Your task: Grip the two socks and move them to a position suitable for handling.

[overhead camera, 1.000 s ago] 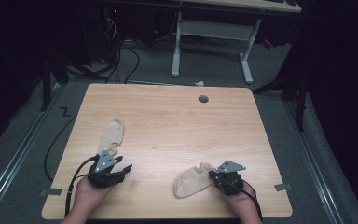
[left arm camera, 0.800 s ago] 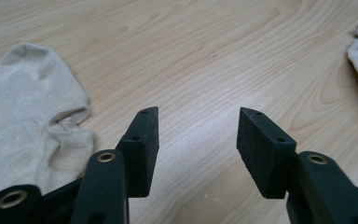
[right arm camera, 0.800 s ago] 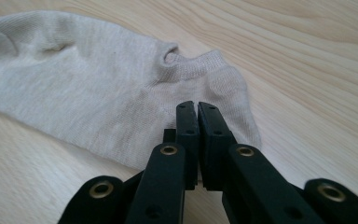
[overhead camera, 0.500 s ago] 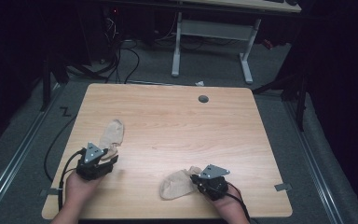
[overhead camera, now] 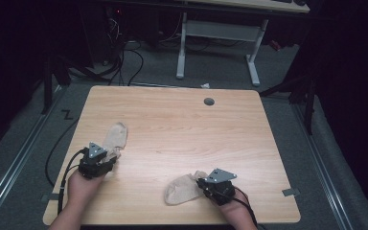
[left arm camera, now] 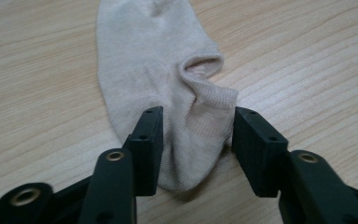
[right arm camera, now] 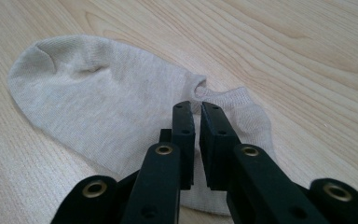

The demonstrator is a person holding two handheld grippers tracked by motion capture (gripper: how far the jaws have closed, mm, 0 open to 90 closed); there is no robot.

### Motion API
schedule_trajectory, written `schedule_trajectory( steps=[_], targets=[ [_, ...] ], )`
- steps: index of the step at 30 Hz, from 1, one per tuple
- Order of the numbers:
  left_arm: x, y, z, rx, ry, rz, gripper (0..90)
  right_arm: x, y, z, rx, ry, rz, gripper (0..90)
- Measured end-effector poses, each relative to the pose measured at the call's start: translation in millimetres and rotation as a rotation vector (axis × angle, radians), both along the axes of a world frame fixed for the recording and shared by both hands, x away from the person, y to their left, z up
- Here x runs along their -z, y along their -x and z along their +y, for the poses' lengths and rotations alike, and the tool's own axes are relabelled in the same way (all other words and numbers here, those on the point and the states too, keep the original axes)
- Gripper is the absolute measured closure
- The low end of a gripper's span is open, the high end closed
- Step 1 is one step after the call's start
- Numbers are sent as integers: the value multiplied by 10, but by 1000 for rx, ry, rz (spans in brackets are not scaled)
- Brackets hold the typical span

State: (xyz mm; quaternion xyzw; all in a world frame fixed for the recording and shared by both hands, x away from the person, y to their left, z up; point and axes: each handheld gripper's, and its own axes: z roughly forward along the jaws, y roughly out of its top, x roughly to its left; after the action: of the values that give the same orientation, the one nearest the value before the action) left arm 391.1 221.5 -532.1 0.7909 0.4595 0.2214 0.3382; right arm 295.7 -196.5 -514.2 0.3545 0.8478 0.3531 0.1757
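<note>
Two beige socks: left gripper (left arm camera: pixel 196 135) closing around one sock (left arm camera: pixel 168 79), right gripper (right arm camera: pixel 196 126) seemingly pinching the other sock (right arm camera: pixel 112 107).

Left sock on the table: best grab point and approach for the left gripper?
Take the left sock at its cuff end, the bunched, raised fold nearest the left gripper. Come in low along the table from the person's side. The rest lies flat and offers little to pinch. The jaws already straddle that fold and have just been closing.
</note>
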Motion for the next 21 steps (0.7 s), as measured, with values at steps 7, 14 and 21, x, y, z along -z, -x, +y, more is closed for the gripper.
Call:
schedule_trajectory(
  steps=[7,14,21],
  targets=[
    [-26,27,-10,9,4,9,796,-15,2,-14,14,2,-5,847],
    [-71,84,-153,75,7,16,828,-30,-1,-57,38,-11,-17,847],
    [-95,236,-532,202,10,24,828,-29,-2,-64,41,-7,-15,847]
  ],
)
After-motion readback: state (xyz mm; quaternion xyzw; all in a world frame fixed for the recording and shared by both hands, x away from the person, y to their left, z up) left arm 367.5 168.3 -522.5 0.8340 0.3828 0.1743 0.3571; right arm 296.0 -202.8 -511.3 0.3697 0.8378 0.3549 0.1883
